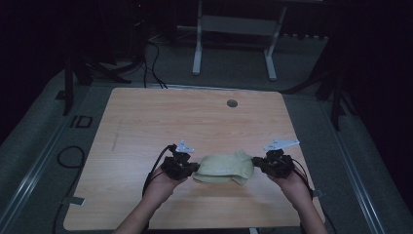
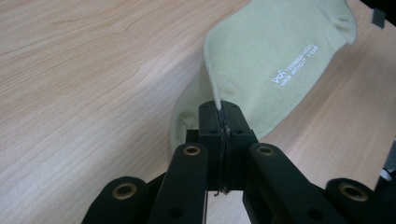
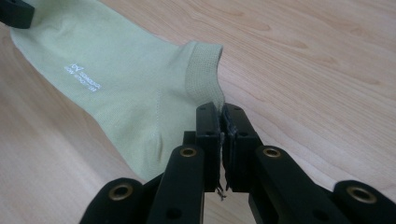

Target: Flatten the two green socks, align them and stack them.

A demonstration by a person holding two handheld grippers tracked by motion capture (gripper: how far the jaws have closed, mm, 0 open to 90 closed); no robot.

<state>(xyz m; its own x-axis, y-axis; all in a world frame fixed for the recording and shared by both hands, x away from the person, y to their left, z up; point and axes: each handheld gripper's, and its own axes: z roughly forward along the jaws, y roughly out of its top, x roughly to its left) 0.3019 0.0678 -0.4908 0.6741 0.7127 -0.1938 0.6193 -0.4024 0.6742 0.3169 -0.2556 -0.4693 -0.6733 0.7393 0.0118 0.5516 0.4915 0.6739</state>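
a pale green sock (image 1: 223,168) is held between the 2 grippers, near the front edge of the wooden table (image 1: 160,117). the left gripper (image 1: 192,167) has its jaws pressed tight together on one end of the sock; in the left gripper view the thin edge of the cloth (image 2: 233,60) runs straight into the seam between the pads, with no gap to be seen. the right gripper (image 1: 256,163) is clamped the same way on the other end, and the right gripper view shows the ribbed cuff (image 3: 201,70) pinched in its jaws. so the left one seems to have the toe end, though the fold there makes that hard to confirm.

the sock hangs slack rather than stretched. in the high view its middle looks bunched and doubled, with part of it resting on or just above the table between the 2 grippers. small white printed lettering (image 2: 294,65) faces up on the foot.

judging by this, picking up is done: both ends are gripped securely. what the work is heading for looks like folding or laying the sock out flat, and that is not finished. the cloth is neither flat nor folded neatly. what is left, i think, is to bring the ends to where they belong, lower the sock onto the table, and let go with both grippers.
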